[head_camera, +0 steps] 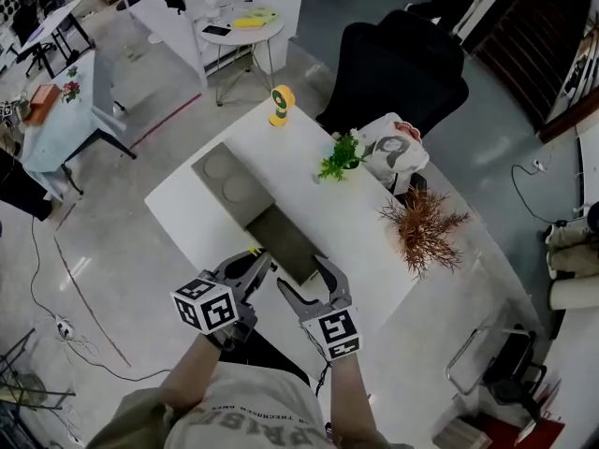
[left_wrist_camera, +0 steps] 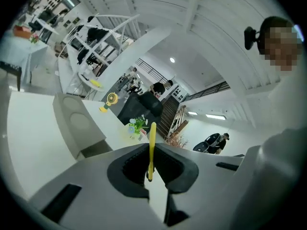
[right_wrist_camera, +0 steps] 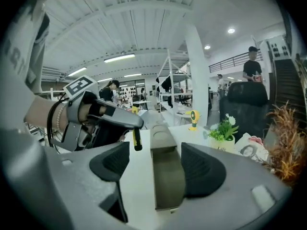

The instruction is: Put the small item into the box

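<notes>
We pinch the thin yellow strip with a dark end [left_wrist_camera: 151, 147] upright in our left gripper [head_camera: 255, 258], its fingers [left_wrist_camera: 129, 169] clenched on it. It hangs in the air close to the near end of the long grey-olive box [head_camera: 285, 241]. That box lies open on the white counter [head_camera: 281, 148], its lid [head_camera: 229, 181] flat at the far end. Our right gripper [head_camera: 299, 274] hovers just beside the left, fingers [right_wrist_camera: 204, 171] spread and grasping nothing; the box shows between them, apart from both. Further along stand a small yellow fan [head_camera: 281, 104] and a green potted plant [head_camera: 342, 154].
</notes>
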A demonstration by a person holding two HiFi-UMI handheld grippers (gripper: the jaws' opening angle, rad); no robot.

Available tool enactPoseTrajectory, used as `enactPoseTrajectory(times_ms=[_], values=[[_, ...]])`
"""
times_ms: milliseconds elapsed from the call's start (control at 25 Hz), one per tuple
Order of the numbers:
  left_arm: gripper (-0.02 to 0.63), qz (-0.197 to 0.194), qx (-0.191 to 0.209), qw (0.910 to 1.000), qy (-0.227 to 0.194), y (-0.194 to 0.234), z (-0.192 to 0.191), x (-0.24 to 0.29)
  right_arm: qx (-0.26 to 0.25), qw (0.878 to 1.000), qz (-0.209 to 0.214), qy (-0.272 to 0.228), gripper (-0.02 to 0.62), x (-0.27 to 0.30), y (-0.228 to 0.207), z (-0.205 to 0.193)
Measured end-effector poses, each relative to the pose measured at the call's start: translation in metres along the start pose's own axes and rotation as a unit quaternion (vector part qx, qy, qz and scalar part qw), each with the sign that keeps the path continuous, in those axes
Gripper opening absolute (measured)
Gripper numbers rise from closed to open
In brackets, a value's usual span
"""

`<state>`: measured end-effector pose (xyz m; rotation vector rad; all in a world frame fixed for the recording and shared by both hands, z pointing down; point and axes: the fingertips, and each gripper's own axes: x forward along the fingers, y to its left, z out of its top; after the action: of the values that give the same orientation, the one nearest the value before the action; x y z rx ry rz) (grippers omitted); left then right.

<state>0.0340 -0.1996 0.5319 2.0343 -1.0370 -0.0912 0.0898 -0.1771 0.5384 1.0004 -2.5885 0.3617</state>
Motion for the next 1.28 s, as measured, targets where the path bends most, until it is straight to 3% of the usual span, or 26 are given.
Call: enactPoseTrajectory(times_ms=[160, 520, 760, 960, 1040, 1160, 1200, 1280], values=[[0.031, -0.013, -0.027, 0.9995, 0.014, 0.001, -0.013, 0.007, -0.017, 0.999, 0.031, 0.029, 0.328, 0.011, 0.008, -0.01], [0.032, -0.06, -0.073, 0.9945, 0.044, 0.006, -0.021, 0.021, -0.031, 0.994, 0.059, 0.081, 0.322, 0.032, 0.013, -0.027], [0.032, -0.087, -0.083, 0.9903, 0.069, 0.009, -0.021, 0.026, -0.016, 0.994, 0.056, 0.097, 0.211, 0.036, 0.011, -0.03], [0.032, -0.105, -0.103, 0.9858, 0.081, 0.012, -0.019, 0.031, -0.006, 0.992, 0.06, 0.107, 0.198, 0.041, 0.013, -0.033], [0.032, -0.11, -0.107, 0.9844, 0.086, 0.013, -0.019, 0.033, 0.0, 0.993, 0.057, 0.107, 0.115, 0.043, 0.012, -0.033], [0.032, -0.114, -0.116, 0.9823, 0.092, 0.018, -0.018, 0.035, 0.011, 0.993, 0.059, 0.106, 0.114, 0.045, 0.012, -0.033], [0.032, -0.116, -0.12, 0.9815, 0.094, 0.019, -0.018, 0.036, 0.013, 0.993, 0.059, 0.106, 0.063, 0.046, 0.012, -0.033], [0.032, -0.119, -0.126, 0.9798, 0.1, 0.021, -0.018, 0.039, 0.02, 0.992, 0.056, 0.109, 0.058, 0.047, 0.01, -0.033]])
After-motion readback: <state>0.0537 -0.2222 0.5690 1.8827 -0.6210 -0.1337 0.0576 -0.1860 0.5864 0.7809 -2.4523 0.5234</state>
